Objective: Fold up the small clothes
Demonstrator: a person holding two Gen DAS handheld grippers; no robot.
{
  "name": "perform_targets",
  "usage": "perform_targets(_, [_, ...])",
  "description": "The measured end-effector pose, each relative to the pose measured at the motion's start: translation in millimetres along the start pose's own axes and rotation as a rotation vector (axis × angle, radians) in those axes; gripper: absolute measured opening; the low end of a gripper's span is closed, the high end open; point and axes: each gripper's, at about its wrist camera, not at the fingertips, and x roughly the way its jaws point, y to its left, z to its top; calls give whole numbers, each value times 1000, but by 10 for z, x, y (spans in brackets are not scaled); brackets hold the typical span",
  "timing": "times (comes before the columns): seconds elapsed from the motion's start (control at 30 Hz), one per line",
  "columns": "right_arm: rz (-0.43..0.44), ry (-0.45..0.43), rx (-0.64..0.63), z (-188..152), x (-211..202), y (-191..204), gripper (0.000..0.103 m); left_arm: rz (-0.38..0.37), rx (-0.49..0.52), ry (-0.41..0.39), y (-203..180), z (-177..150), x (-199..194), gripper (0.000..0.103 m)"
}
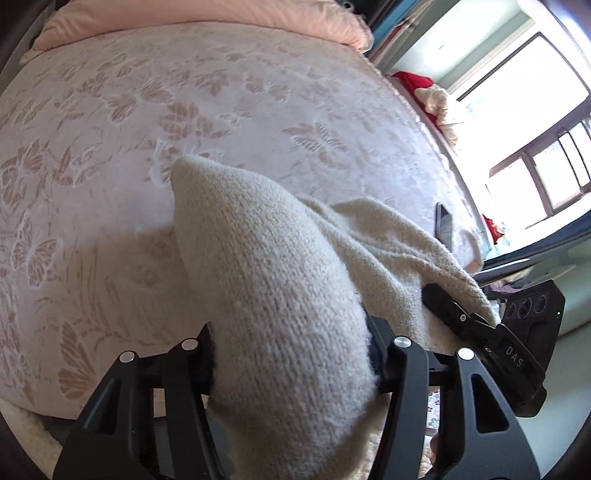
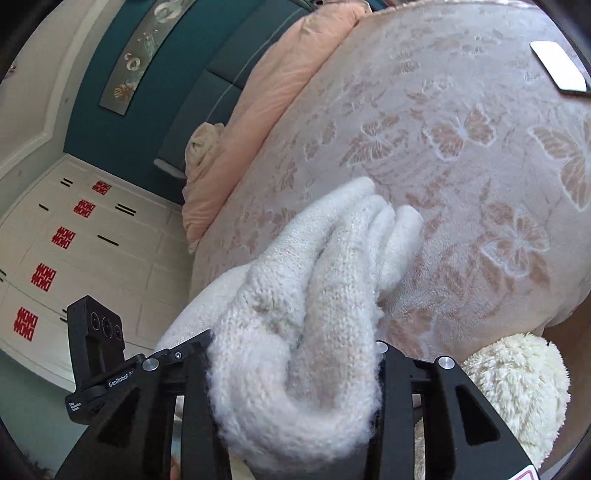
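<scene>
Over bed [image 1: 229, 96]: cream knit garment [image 1: 280, 295] bunched, thick folds.

Cream knit garment [image 1: 280, 280] — pink butterfly-patterned bedspread [image 1: 221, 92] — peach pillow [image 1: 207, 18].

Fuzzy knit sweater [image 1: 273, 280], embossed plush bedspread [image 1: 184, 110]

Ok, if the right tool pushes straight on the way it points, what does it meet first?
Probably the bedspread: the right tool is shut on the cream sweater, whose bunched end already trails forward onto it. Depth is hard to judge.
</scene>
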Motion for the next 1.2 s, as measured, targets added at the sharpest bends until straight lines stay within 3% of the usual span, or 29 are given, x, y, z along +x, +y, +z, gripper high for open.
perform_targets(0.13, [48, -167, -120, 185, -660, 519, 35, -71, 138, -137, -485, 171, -652, 54])
perform_targets(0.3, [136, -407, -329, 362, -1403, 1431, 35, -135, 341, -391, -1036, 332, -1721, 54])
perform_targets(0.5, [286, -639, -557, 407, -2033, 2519, 35, -184, 519, -706, -1363, 386, -3049, 55])
perform_targets(0.63, [406, -745, -699, 392, -2330, 3210, 35, -211, 576, -890, -1393, 353, -3855, 56])
perform_targets(0.77, [510, -818, -832, 324, -2457, 3823, 36, -210, 619, -1074, -1309, 251, -4540, 59])
perform_targets(0.93, [620, -836, -916, 290, -2406, 4425, 36, -157, 659, -1269, -1097, 48, -5138, 62])
perform_targets(1.07, [672, -815, -946, 253, -2271, 4769, 36, -136, 642, -1345, -851, 76, -5417, 65])
perform_targets(1.2, [684, -777, -944, 253, -2010, 4975, 36, -118, 611, -1367, -583, 167, -5524, 66])
